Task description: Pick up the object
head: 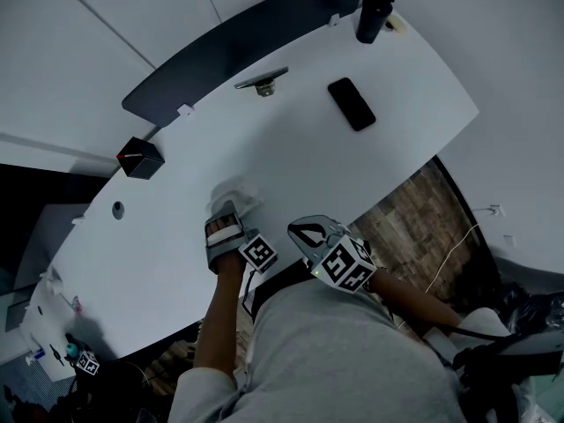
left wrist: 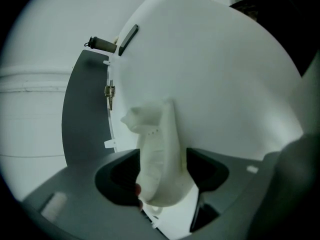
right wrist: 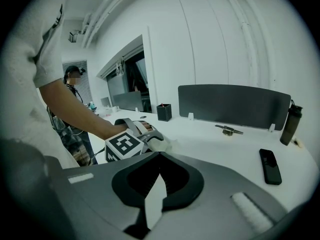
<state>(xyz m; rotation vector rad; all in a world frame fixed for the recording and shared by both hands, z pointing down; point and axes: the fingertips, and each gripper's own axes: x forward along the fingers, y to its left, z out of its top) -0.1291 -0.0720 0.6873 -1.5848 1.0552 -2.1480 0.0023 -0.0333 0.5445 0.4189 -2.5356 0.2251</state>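
Observation:
A white, crumpled-looking object (head: 236,196) lies on the white table (head: 291,157) near its front edge. My left gripper (head: 227,215) is stretched out over it. In the left gripper view the object (left wrist: 157,154) fills the gap between the two dark jaws, which stand wide apart, and it still rests on the table. My right gripper (head: 301,231) hovers shut beside the left one at the table's edge, with nothing in it. In the right gripper view its jaws (right wrist: 157,176) meet, and the left gripper (right wrist: 134,136) and the object (right wrist: 164,144) show beyond them.
A black phone (head: 352,104) lies at the right of the table and a dark bottle (head: 374,16) stands at the far corner. A metal tool (head: 263,84) sits by the dark divider panel (head: 247,42). A black box (head: 139,158) stands far left.

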